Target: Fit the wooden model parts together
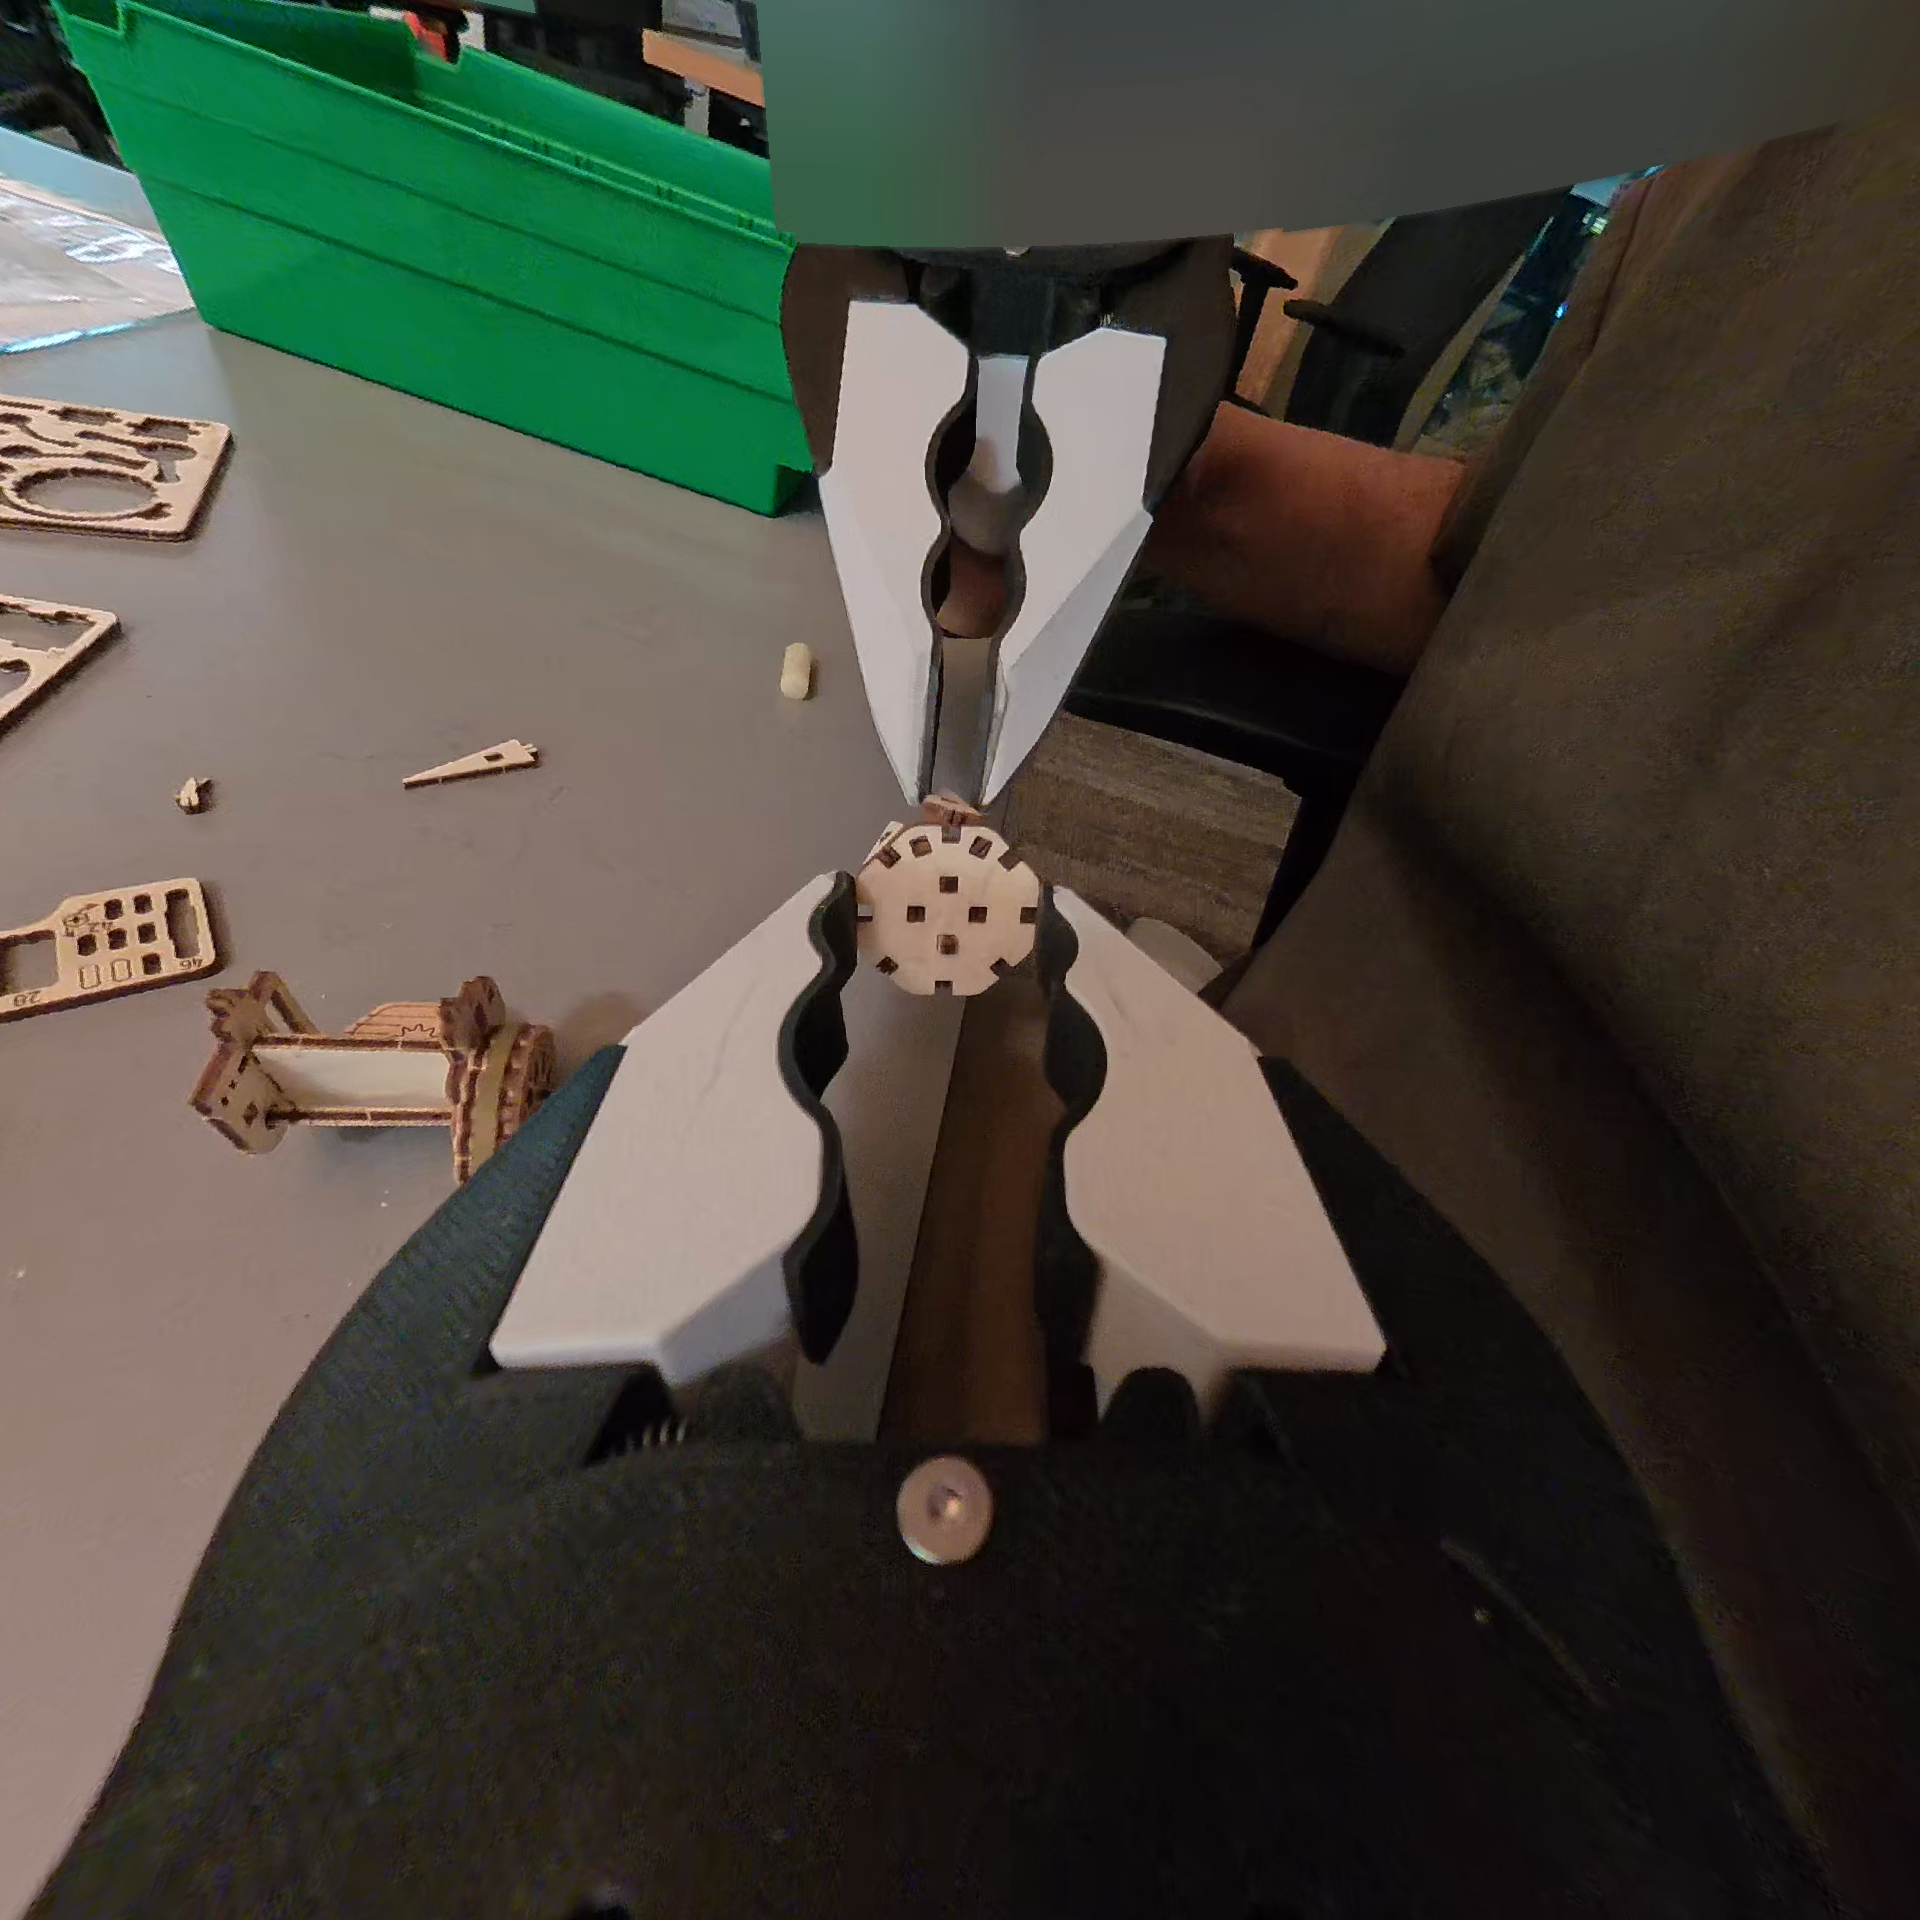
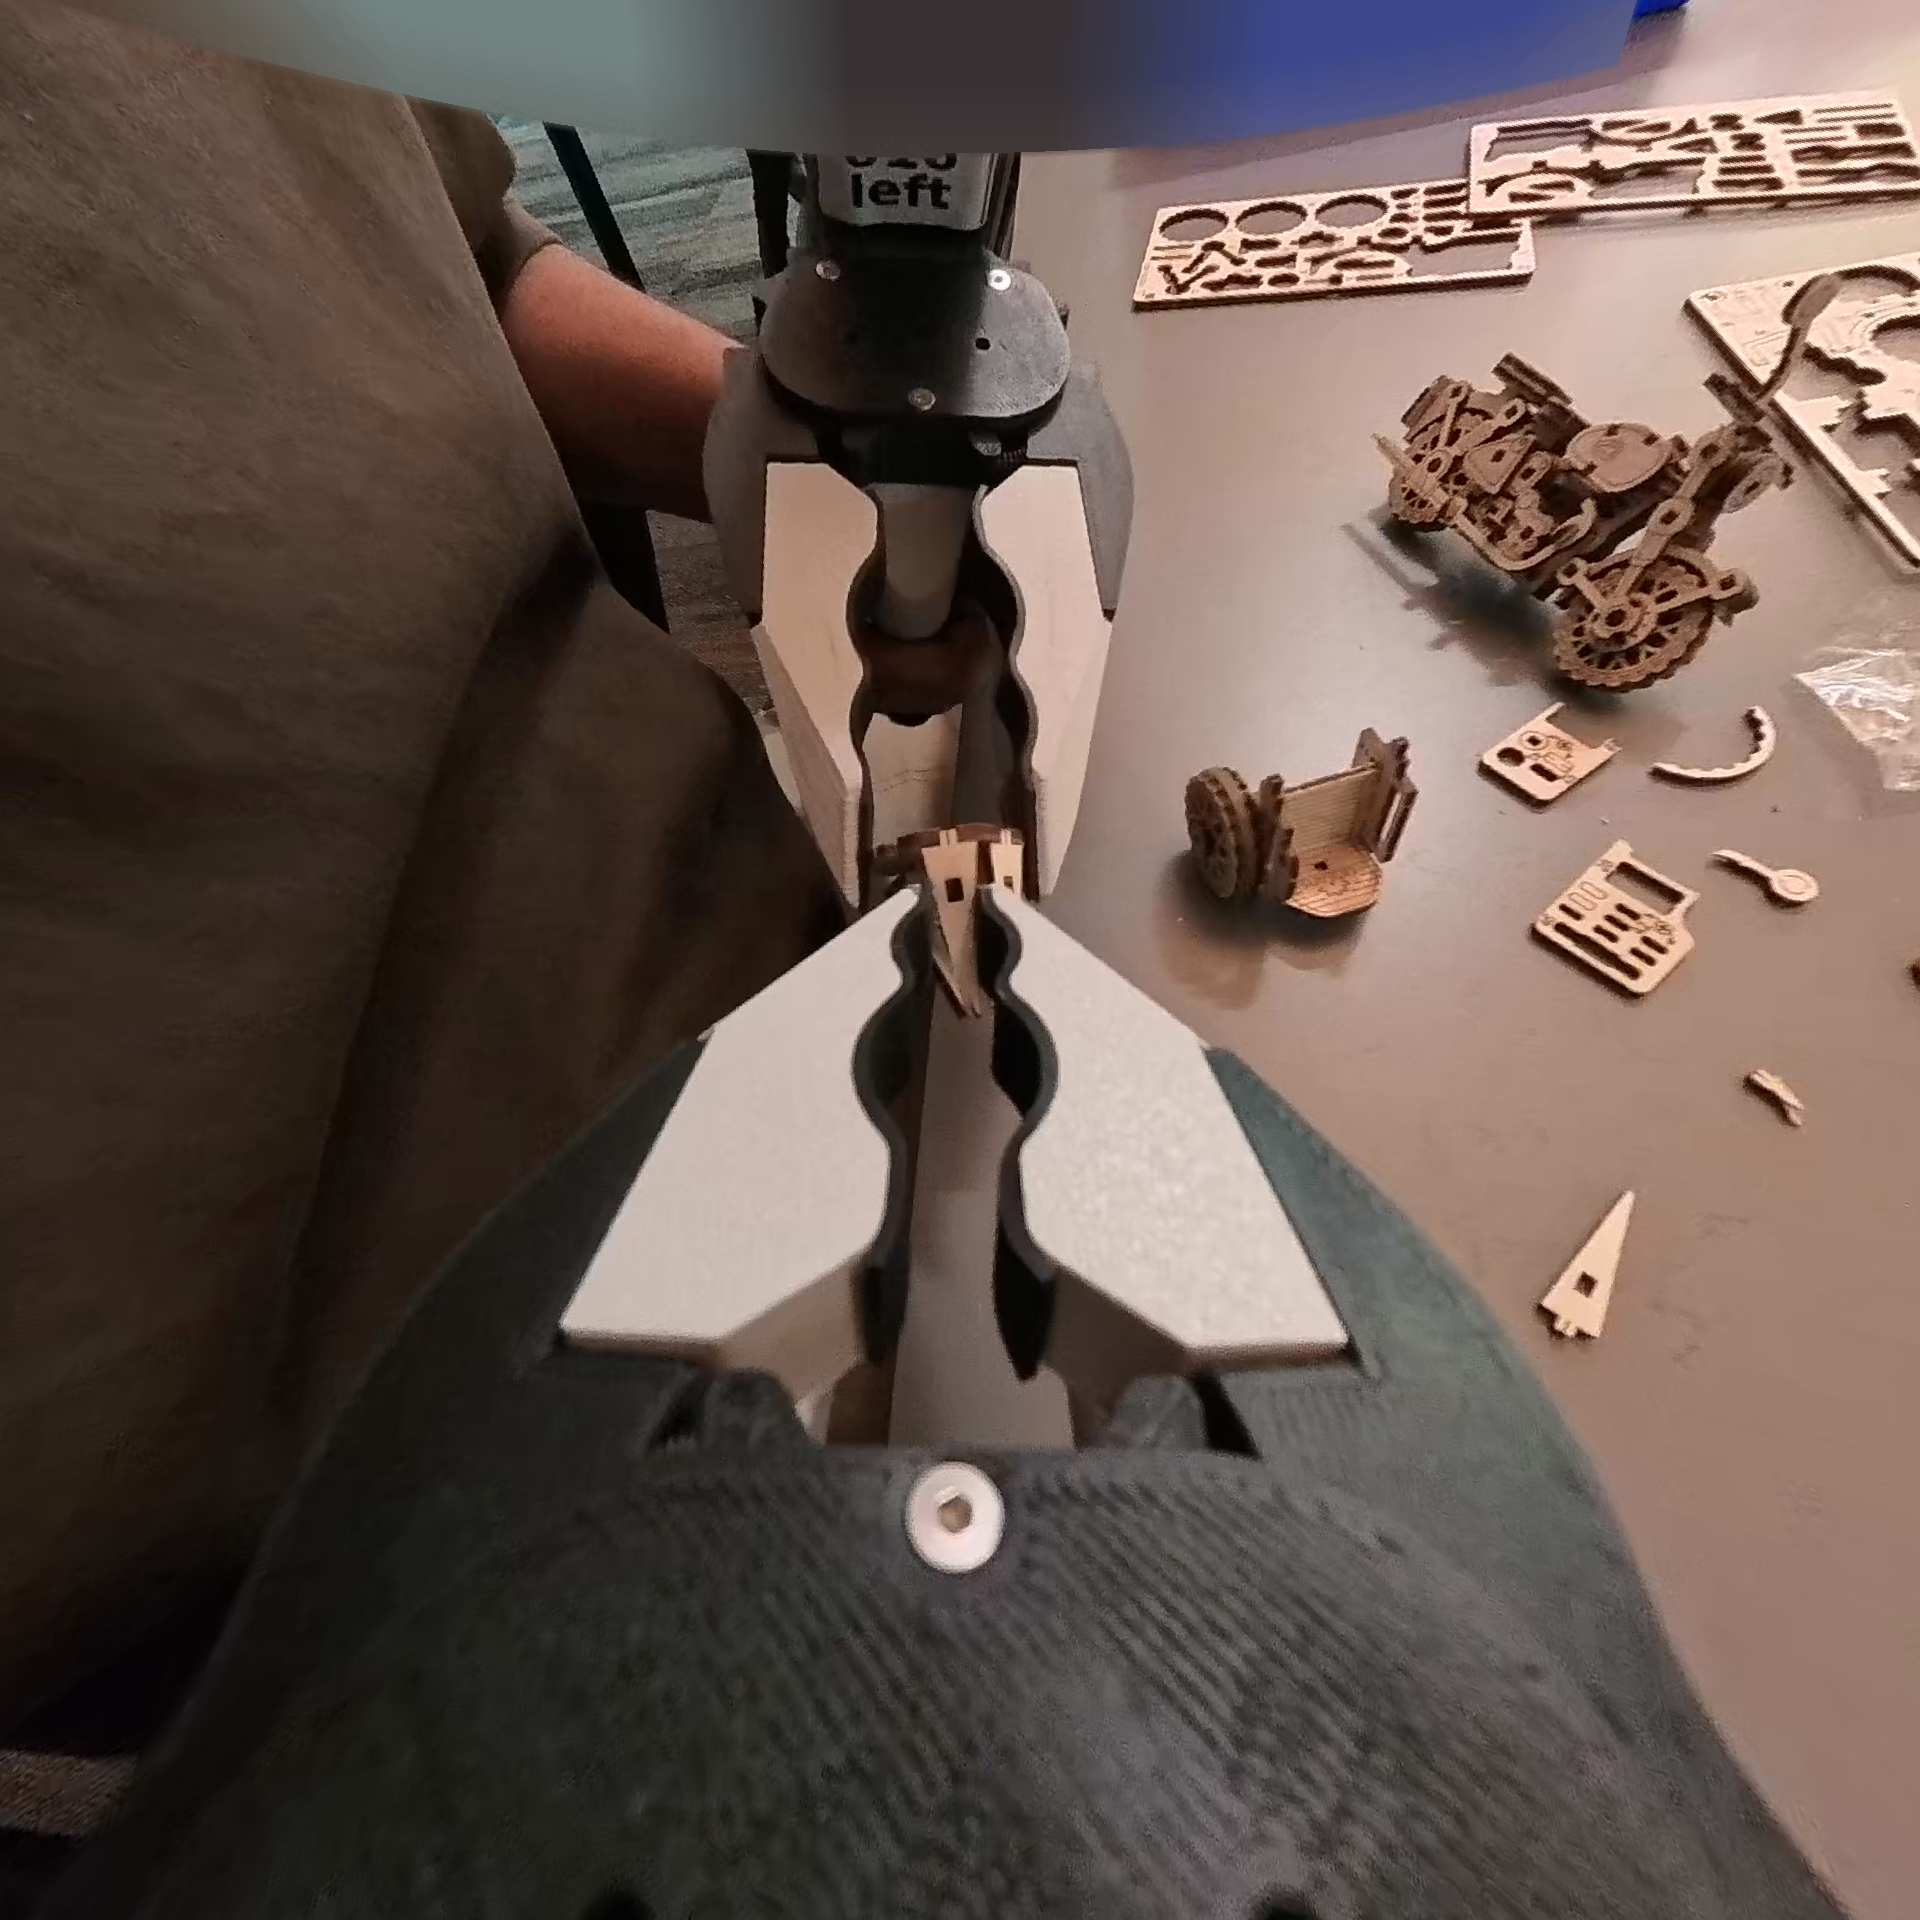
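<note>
Notched wooden disc (image 1: 948, 920) clamped edgewise in left claw (image 1: 948, 914), flat face turned toward its camera, tapered wooden sliver (image 2: 954, 935) pinched in right claw (image 2: 958, 940), long axis along the fingers, wide end meeting the disc's rim.

Right gripper (image 2: 954, 914): grey fingers closed on a thin wooden wedge (image 2: 954, 935), tip pointing back toward the camera.
Left gripper (image 2: 940, 862): opposite, tips meeting the right's, clamped on a notched disc (image 2: 961, 837) seen edge-on; wedge's wide end touches the disc.
Person: brown sleeve (image 2: 312, 727) fills the left side.
Table (image 2: 1299, 1091), grey, to the right:
- motorcycle model (image 2: 1579, 520), upright
- wheeled sub-assembly (image 2: 1299, 831), nearer the grippers
- punched sheets (image 2: 1330, 244) along the far edge
- slotted panel (image 2: 1616, 920)
- curved toothed strip (image 2: 1720, 764)
- spare wedge (image 2: 1590, 1273), lying flat, near the camera
- clear bag (image 2: 1870, 691) at the right edge
</note>
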`<state>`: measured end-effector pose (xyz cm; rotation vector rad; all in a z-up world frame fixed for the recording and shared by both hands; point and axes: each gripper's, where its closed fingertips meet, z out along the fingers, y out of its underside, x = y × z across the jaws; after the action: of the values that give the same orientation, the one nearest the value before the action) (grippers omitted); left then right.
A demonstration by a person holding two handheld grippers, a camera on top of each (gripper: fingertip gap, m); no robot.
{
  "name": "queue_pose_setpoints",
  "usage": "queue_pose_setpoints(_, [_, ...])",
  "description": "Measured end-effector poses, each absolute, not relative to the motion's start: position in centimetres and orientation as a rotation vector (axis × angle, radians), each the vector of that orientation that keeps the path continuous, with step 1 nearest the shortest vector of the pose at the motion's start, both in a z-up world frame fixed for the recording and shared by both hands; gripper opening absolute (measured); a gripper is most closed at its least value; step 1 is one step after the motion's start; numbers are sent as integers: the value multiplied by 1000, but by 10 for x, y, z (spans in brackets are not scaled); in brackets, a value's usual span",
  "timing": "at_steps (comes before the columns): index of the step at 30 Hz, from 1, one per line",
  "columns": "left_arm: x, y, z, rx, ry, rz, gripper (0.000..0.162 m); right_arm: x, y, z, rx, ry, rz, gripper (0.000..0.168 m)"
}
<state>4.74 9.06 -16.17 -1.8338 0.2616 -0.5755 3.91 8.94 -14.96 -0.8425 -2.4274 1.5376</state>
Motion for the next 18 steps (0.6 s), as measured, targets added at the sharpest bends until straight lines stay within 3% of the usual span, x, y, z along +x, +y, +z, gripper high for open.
queue_pose_setpoints(18, [41,94,-155,-1798,182,-612,31,35,96,-138,-884,-2308,1587,8])
